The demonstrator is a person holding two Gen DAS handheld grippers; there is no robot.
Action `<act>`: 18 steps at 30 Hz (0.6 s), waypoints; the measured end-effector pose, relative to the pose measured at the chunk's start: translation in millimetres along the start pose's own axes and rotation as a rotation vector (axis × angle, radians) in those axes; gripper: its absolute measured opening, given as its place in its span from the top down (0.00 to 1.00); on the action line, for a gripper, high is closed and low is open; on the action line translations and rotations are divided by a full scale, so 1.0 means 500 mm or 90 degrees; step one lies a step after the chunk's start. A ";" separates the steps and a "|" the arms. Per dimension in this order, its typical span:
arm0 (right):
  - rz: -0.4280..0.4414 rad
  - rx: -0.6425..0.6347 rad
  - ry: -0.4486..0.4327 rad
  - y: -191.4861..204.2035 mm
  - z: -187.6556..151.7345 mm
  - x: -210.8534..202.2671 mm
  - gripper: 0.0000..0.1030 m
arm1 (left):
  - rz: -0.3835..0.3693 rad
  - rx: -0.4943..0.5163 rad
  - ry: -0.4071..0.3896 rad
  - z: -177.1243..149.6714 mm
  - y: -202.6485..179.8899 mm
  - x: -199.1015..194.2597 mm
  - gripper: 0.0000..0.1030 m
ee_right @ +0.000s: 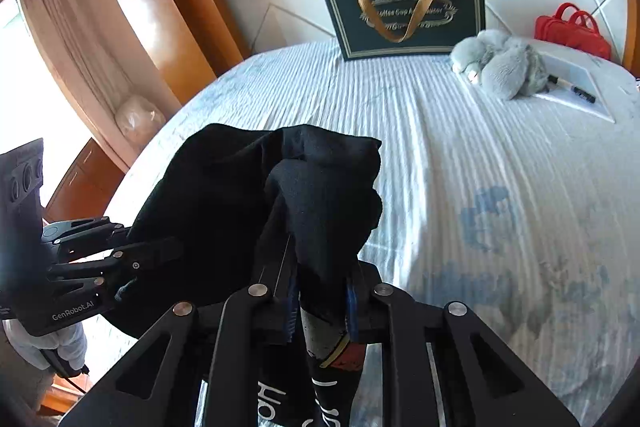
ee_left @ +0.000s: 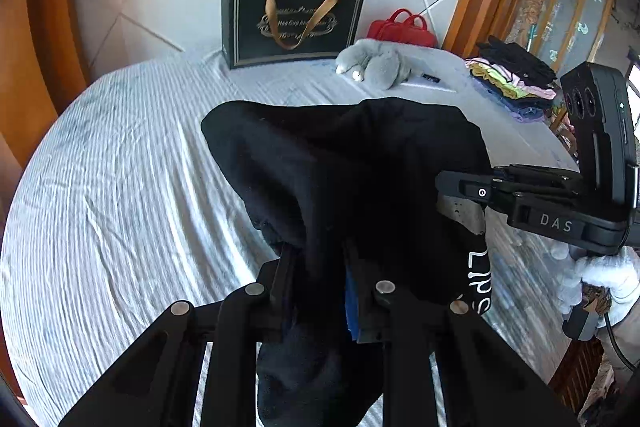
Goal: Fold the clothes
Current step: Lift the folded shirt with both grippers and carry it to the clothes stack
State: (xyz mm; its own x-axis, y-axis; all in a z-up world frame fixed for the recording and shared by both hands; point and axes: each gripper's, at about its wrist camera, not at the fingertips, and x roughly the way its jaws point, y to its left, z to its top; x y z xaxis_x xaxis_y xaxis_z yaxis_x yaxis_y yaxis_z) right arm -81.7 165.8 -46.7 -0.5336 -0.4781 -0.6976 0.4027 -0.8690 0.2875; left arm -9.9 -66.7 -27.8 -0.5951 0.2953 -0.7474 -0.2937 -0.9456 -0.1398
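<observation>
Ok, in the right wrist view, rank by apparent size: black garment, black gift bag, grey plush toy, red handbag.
1. Black garment, largest, though nearest the camera, so inflated.
2. Black gift bag with gold ribbon handle.
3. Grey plush toy.
4. Red handbag, smallest and partly hidden.

"DAS" on right tongs [ee_left: 460, 193]

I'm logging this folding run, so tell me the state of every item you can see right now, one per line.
black garment: lifted off the bed, bunched, held by both grippers
left gripper: shut on the garment
right gripper: shut on the garment
clothes stack: folded, piled at the bed's edge
gift bag: upright against the headboard
plush toy: lying on the bed
red handbag: upright
marker: capped, lying on a white board
</observation>
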 end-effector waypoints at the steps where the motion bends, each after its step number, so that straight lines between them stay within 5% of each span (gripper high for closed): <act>1: -0.006 0.001 -0.019 -0.003 0.008 -0.029 0.83 | -0.007 0.011 -0.012 0.019 -0.021 -0.010 0.82; 8: -0.068 0.020 -0.103 -0.080 0.043 -0.195 0.83 | -0.032 0.078 -0.042 0.116 -0.184 0.000 0.82; 18: -0.120 0.078 -0.109 -0.341 0.001 -0.328 0.83 | -0.073 0.118 -0.019 0.170 -0.464 0.115 0.82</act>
State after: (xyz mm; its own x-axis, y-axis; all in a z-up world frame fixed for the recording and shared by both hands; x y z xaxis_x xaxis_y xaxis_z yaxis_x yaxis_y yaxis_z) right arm -63.1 392.2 19.0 -0.7126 -0.3125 -0.6281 0.1975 -0.9485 0.2478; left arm -39.4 181.4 17.1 -0.5703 0.4064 -0.7138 -0.4922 -0.8648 -0.0991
